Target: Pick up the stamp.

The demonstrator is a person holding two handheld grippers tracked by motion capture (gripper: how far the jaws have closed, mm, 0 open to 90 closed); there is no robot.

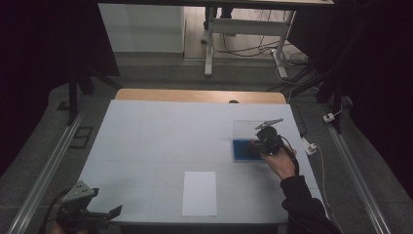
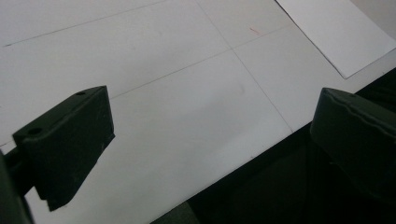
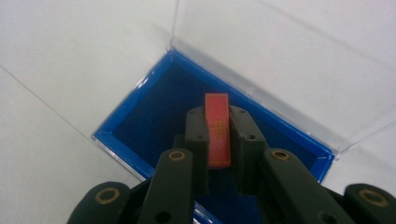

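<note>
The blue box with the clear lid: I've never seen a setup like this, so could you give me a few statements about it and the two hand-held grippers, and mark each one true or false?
1. The right gripper is shut on a thin red rectangular card with gold markings. True.
2. The clear hinged lid of the blue-lined shallow box is closed. False: it stands open.
3. The left gripper grips the white sheet of paper. False: its jaws stand wide apart with nothing between them, near the table's front edge.
4. The red card is held over the inside of the blue box. True.
5. The white sheet lies inside the box. False: it lies flat on the white table, apart from the box.
</note>
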